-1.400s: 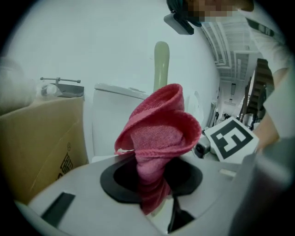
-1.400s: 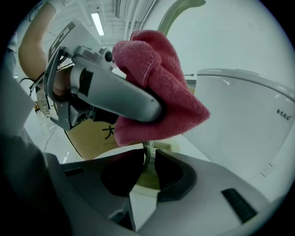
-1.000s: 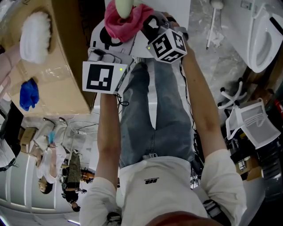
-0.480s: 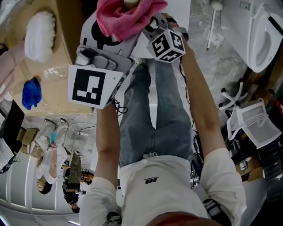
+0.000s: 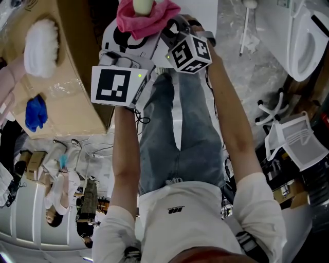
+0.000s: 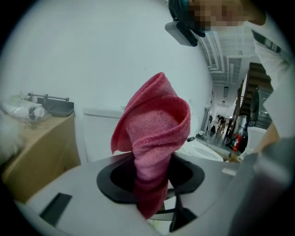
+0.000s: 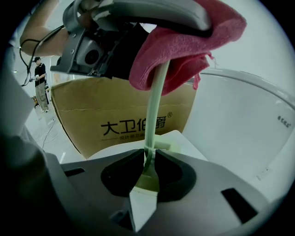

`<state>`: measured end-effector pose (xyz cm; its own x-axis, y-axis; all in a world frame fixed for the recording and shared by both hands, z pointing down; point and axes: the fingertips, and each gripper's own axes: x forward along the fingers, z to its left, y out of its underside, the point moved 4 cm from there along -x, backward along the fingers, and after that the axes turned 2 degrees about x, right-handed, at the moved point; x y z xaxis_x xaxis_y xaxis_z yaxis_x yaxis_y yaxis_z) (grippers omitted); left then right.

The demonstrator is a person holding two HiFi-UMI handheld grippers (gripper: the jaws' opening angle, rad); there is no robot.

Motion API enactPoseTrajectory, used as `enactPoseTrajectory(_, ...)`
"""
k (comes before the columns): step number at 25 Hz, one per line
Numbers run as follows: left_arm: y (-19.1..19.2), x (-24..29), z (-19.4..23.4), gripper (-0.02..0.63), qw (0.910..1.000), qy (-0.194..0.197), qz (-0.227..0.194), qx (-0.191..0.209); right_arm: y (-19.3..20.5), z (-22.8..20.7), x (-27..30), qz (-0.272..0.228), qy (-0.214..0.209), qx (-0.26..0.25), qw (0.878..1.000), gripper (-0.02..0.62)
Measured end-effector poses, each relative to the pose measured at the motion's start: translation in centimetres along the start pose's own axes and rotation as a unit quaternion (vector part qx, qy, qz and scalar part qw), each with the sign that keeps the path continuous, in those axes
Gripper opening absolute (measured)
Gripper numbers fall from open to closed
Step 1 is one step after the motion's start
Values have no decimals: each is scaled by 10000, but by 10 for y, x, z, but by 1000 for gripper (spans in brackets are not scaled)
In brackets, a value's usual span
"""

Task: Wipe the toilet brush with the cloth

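Note:
My right gripper (image 7: 148,161) is shut on the thin stem of the pale green toilet brush (image 7: 154,106), which rises from its jaws. Higher up the stem the pink cloth (image 7: 184,50) wraps round it. My left gripper (image 6: 150,177) is shut on that pink cloth (image 6: 152,133), which bunches up out of its jaws. In the head view both grippers meet at the top. The cloth (image 5: 146,20) sits between them, with the brush's rounded pale end (image 5: 142,5) poking out above it. The left gripper (image 5: 134,32) is beside the right gripper (image 5: 170,30).
A cardboard box (image 5: 72,82) stands at the left with a white fluffy brush (image 5: 41,43) and a blue item (image 5: 35,112) on it. A white toilet (image 7: 244,120) is behind the brush. At the right are a urinal-like fixture (image 5: 303,41), a stick tool (image 5: 245,25) and a white rack (image 5: 295,141).
Half a second ago the left gripper had slid the cloth over the brush's end. It has now drawn back down the stem, and the end shows again. The right gripper has kept still.

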<state>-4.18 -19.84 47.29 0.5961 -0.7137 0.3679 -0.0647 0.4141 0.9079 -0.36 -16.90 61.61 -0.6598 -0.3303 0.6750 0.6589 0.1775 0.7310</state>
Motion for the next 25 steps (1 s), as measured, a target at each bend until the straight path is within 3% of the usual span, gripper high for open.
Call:
enactPoseTrajectory(16,105,32,7,127,9967,-204,772,129,1,0,1,-91,21,-21,10000,71)
enactPoseTrajectory(25,106,32,5,124,9967,-131,798,118,1,1,-1,-69,23,-25,10000,71)
